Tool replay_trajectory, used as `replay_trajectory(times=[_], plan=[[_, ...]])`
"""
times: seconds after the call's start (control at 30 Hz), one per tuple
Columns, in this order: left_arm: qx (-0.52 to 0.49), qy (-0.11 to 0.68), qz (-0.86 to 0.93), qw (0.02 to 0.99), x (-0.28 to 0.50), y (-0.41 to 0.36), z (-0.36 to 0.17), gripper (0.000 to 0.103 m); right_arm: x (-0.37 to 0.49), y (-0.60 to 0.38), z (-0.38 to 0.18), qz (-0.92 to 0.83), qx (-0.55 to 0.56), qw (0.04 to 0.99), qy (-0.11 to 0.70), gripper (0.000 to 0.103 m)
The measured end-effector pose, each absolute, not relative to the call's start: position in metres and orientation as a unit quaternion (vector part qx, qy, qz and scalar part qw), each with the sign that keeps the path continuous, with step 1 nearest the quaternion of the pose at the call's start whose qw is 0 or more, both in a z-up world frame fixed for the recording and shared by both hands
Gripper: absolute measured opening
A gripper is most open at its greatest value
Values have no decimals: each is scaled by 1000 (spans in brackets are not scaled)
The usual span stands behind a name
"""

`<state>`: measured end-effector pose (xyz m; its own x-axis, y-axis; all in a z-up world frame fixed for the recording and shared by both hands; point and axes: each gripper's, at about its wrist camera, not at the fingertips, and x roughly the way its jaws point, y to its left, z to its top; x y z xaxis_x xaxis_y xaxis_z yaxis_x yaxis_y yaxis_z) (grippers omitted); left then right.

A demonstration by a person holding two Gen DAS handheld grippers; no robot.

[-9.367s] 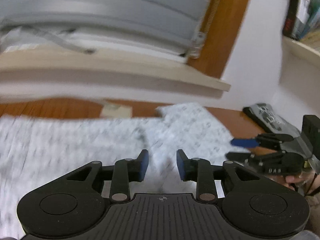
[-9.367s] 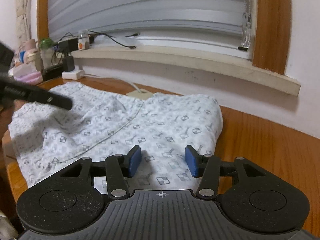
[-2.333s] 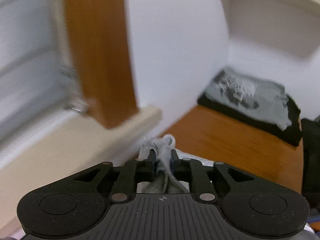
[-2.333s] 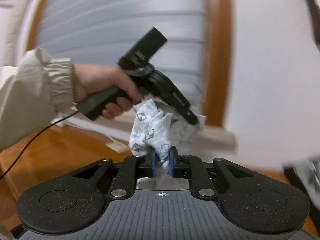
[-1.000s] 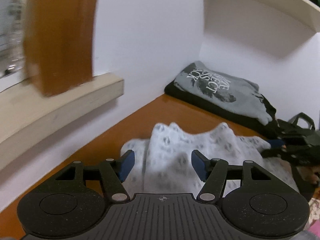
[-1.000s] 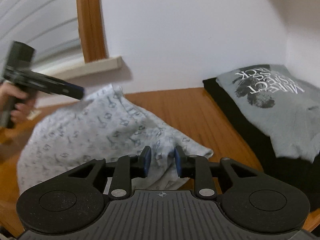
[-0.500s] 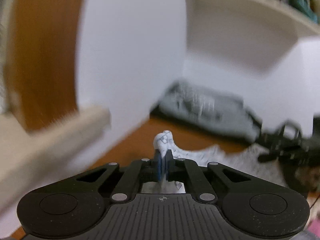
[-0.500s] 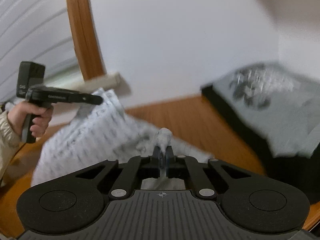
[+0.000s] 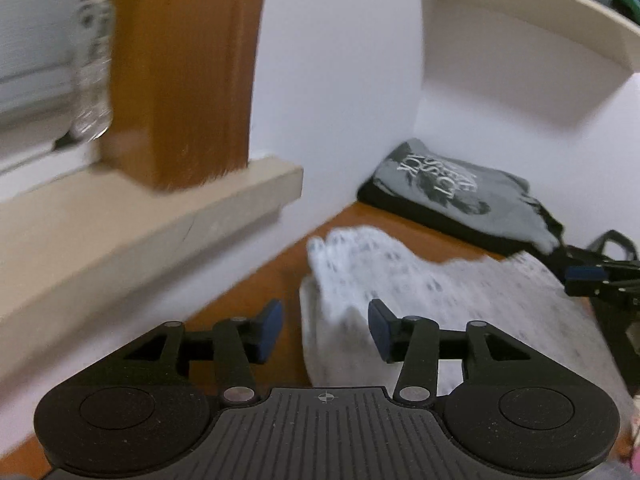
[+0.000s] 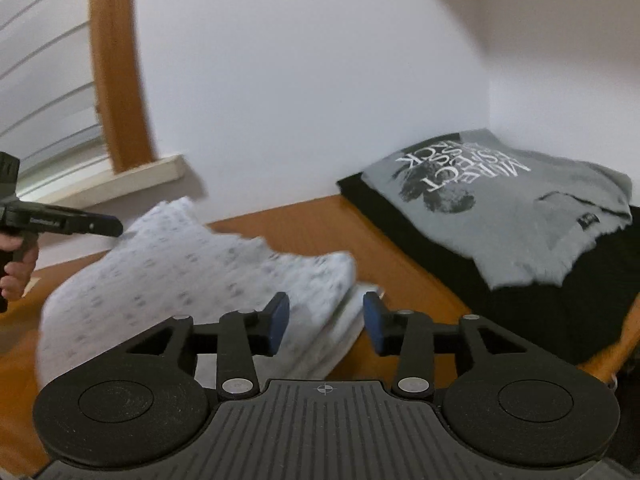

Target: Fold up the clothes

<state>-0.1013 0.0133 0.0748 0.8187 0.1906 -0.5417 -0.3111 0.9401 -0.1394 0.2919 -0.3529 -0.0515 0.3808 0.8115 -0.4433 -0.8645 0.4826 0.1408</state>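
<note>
Left wrist view: the left tool has its blue pads apart, and its jaws have just been opening. A corner of the white patterned garment lies under and ahead of the gap, nearer the right pad, with neither pad pressing on it. The cloth is spread on the wooden table, running from just ahead of this tool off to its right, blurred in this view. Beyond the cloth and to the right, in the corner of the room, a grey printed shirt lies folded on top of a black garment. At the far right edge the right tool shows, at the far end of the cloth. To the left of the left tool run a pale window sill and a brown wooden frame; a shelf sits high on the right.

In the right wrist view, the right tool also has its pads apart, its jaws just opened as well. The folded edge of the white patterned garment lies below the gap and stretches away to the left, free of the pads. At the left edge a hand holds the left tool beside the cloth's raised far corner. Right of this tool, well apart from the cloth, the grey printed shirt lies on the black garment.
</note>
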Motion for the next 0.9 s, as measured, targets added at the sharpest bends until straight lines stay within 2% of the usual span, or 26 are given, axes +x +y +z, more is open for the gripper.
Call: replay_trajectory(times=[0.27, 0.43, 0.7, 0.8, 0.83, 0.87, 0.9], plan=[[-88, 288, 103, 948, -157, -17, 72, 52, 204, -371, -29, 520, -148, 822, 177, 45], [-76, 307, 66, 946, -176, -27, 68, 56, 161, -371, -28, 538, -212, 795, 182, 48], [-55, 337, 41, 939, -177, -43, 48, 56, 124, -362, -45, 540, -288, 767, 192, 48], [-49, 331, 37, 942, -174, -46, 47, 48, 117, -352, -60, 535, -326, 761, 170, 46], [-47, 328, 37, 943, -173, -47, 46, 37, 116, -348, -66, 532, -342, 758, 159, 45], [-45, 326, 36, 944, -172, -48, 46, 24, 115, -346, -71, 528, -355, 757, 149, 36], [-42, 323, 37, 945, -172, -49, 46, 5, 117, -345, -72, 522, -365, 757, 145, 24]])
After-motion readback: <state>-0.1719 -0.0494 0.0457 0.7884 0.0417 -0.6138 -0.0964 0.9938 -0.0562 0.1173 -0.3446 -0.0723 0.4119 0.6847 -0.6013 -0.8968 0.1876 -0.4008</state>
